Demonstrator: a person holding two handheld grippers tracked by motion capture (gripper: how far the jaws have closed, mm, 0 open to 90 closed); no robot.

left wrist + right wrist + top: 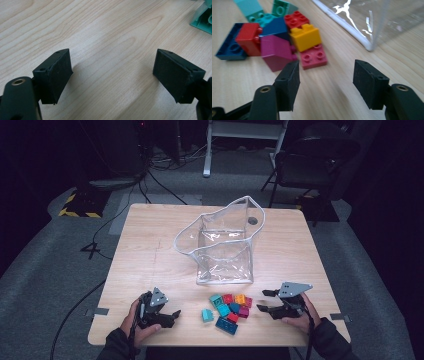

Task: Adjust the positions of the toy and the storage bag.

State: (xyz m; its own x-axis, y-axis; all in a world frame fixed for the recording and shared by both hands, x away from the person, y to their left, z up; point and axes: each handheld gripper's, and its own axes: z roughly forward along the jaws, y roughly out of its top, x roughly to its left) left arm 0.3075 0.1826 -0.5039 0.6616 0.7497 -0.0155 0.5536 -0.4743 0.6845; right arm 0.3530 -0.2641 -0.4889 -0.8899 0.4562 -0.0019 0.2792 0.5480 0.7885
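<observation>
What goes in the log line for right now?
left gripper: open, empty | right gripper: open, empty, facing brick pile | clear bag: upright, no bricks inside

In the high view the desk [150,250] is evenly lit from above while the floor and room beyond its far edge sink into near black. The picture is soft and grainy. Glare streaks the clear bag [225,245]. In the right gripper view the bricks [277,35] and bag are slightly blurred, with white highlights. The left gripper view is bright, with soft shadows under the tool pads [58,75].
</observation>
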